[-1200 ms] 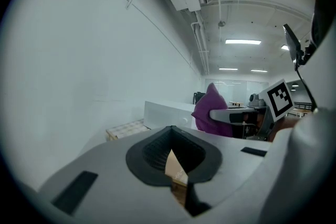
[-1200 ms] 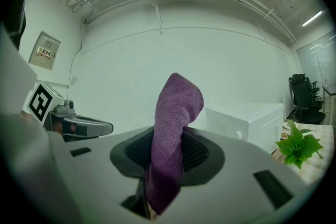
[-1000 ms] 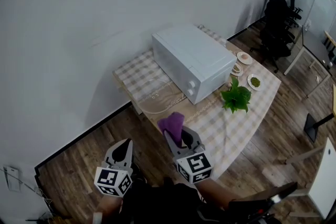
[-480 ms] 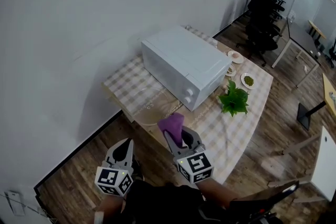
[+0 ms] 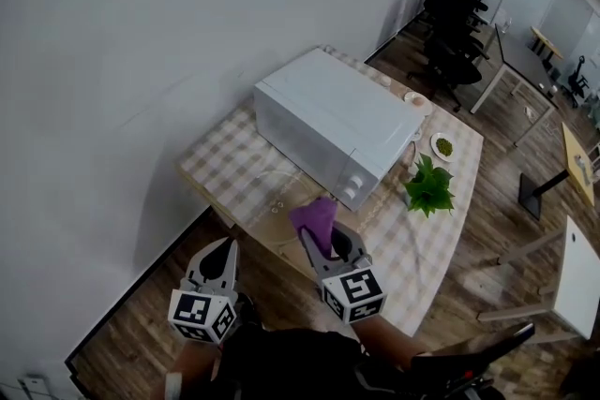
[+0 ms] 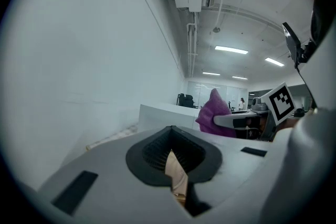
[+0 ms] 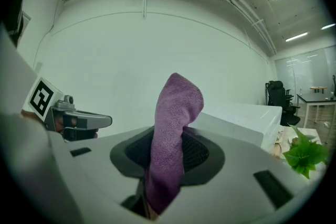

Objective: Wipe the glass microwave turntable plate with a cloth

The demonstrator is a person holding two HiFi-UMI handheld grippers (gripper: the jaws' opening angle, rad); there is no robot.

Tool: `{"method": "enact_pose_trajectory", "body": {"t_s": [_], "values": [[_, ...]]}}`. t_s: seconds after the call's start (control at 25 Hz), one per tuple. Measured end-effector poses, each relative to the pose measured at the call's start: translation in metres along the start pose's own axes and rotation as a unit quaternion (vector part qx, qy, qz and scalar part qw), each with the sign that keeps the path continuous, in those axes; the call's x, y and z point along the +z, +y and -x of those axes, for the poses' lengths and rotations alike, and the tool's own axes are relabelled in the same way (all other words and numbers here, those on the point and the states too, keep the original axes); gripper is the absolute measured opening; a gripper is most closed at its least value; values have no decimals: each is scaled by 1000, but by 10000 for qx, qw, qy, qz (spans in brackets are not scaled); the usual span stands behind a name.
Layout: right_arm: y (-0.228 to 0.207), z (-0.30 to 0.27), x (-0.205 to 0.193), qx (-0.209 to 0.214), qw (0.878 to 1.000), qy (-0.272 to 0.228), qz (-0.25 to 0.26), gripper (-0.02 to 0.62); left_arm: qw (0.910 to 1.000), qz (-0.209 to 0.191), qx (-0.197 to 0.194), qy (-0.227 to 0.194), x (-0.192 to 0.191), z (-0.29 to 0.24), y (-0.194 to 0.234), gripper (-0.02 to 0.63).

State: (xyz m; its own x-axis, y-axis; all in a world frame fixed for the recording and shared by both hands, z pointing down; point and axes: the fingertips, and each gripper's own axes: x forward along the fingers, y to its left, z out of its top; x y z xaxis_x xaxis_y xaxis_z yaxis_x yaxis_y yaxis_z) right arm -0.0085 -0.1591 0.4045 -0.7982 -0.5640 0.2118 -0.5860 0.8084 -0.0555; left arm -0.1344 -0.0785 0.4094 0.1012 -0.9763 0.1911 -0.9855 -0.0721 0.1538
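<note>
While the right claw [image 5: 326, 246] pinches the soft purple cloth [image 5: 314, 218] and the left claw [image 5: 218, 265] is closed on nothing, the glass turntable plate [image 5: 272, 198] lying on the tabletop [image 5: 217, 160] before the microwave [image 5: 328, 119] looks slippery and fragile, best steadied at its rim.

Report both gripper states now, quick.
Left gripper: shut, nothing in it.
Right gripper: shut on cloth.

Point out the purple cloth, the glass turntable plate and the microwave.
purple cloth [image 7: 173, 134]: right gripper view, its middle fold.
glass turntable plate [image 5: 272, 194]: head view, bare centre.
microwave [image 5: 328, 112]: head view, top panel.
</note>
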Motion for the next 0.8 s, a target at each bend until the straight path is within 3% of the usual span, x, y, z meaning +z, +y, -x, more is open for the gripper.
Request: {"method": "enact_pose_trajectory", "body": {"t_s": [0.24,0.8], "values": [[-4,-28,4,-362,9993,89,-21,127,9994,-14,-335,-30,10,-22,30,3],[-5,-80,3,-1371,9900,84,-319,127,9920,-505,-1157,83,17,-65,89,5]]}}
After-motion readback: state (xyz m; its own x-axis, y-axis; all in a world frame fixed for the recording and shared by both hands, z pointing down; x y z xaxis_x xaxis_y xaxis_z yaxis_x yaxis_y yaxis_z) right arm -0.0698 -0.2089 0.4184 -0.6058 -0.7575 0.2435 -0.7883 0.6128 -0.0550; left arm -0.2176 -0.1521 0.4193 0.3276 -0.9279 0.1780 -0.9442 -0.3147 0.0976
